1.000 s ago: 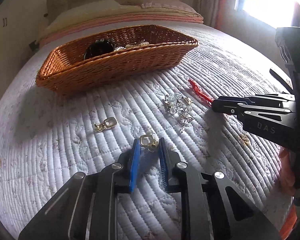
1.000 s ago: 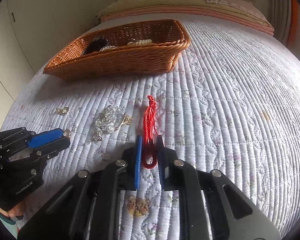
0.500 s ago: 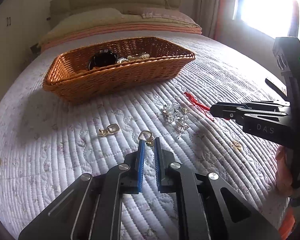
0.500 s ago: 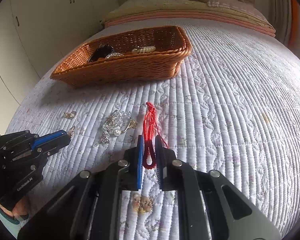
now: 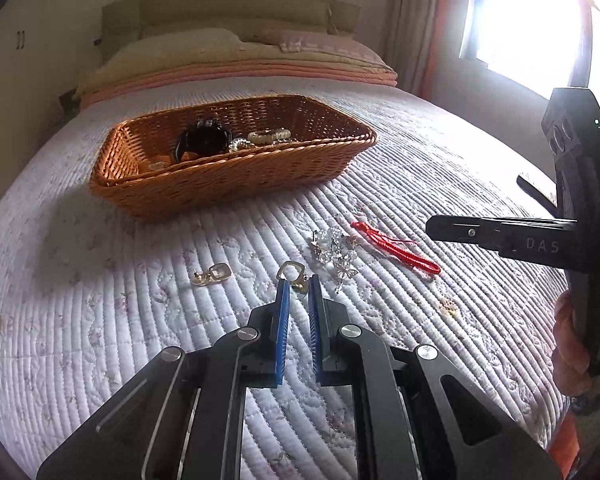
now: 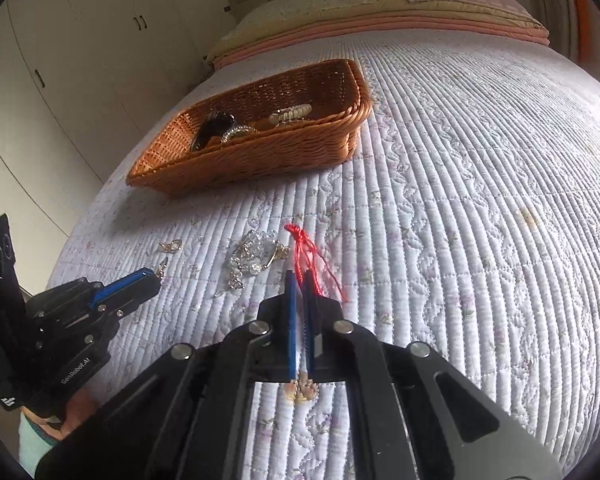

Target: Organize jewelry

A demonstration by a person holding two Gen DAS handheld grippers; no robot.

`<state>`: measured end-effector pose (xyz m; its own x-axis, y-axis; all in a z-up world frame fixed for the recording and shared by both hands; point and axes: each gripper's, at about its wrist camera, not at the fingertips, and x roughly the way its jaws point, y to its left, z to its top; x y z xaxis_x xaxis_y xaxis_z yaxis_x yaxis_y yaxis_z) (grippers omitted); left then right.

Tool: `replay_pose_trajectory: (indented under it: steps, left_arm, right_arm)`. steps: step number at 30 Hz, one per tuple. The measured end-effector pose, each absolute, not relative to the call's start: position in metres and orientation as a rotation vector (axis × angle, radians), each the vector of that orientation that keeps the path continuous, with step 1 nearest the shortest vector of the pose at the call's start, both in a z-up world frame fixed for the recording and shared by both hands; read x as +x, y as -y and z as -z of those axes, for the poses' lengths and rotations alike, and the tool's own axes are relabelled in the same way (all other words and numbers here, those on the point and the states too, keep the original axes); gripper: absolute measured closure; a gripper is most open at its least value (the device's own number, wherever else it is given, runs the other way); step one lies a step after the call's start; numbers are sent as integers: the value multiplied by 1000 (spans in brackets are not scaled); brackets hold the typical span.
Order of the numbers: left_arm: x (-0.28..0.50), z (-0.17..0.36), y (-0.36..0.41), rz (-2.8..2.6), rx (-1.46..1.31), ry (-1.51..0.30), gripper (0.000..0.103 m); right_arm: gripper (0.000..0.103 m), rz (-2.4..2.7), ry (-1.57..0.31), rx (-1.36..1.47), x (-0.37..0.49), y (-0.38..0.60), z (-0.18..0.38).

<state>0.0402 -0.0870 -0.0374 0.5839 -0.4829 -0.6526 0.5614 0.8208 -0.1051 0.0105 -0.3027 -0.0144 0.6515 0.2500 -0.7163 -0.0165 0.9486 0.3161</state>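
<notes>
The left gripper (image 5: 298, 286) sits low over the quilted bed (image 5: 100, 320), its blue pads drawn close around the stud end of a gold earring (image 5: 294, 276) whose square hoop sticks out past the fingertips. The right gripper (image 6: 300, 280) is clamped nearly flat on the near end of a red cord bracelet (image 6: 306, 248), the knotted end trailing away from it across the quilt. In the left wrist view that same bracelet lies on the quilt, and whether the right gripper touches it there cannot be told.

Writing can be read on both tools: "DAS" in pale letters on the side of the right gripper as seen from the left wrist view, and "GenRobot.AI" on the body of the left gripper as seen from the right wrist view.

Loose on the quilt, left to right, lie a second gold earring (image 5: 214, 274), alone to the left of the left gripper, then a tangle of clear crystal jewelry (image 5: 334, 246) just beside the red cord.

Farther off stands one wicker basket (image 5: 228, 184). Inside it are a black watch (image 5: 202, 142), a sparkly bracelet (image 5: 240, 145) next to it, and a pearl bracelet (image 5: 270, 135) to the right. Beyond the basket, pillows (image 5: 188, 46) rest against the headboard, and white wardrobe doors (image 6: 80, 40) fill the far left.
</notes>
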Motion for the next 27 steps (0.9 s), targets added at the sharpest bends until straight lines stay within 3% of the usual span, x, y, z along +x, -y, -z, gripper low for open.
replay_pose_trajectory:
  steps: [14, 16, 19, 21, 27]
  left_arm:
    - [45, 42, 82, 630, 81, -744, 95]
    - [46, 43, 82, 632, 78, -745, 95]
    - [47, 44, 82, 634, 69, -749, 95]
    - [49, 44, 80, 637, 56, -752, 95]
    - [51, 44, 76, 635, 34, -756, 94]
  right_arm:
    - [93, -219, -998, 47, 37, 276, 35]
    - [86, -218, -1011, 25, 39, 276, 36]
    - [67, -232, -973, 60, 37, 282, 26]
    - [47, -256, -911, 107, 31, 289, 16]
    - [47, -213, -1047, -33, 49, 275, 35]
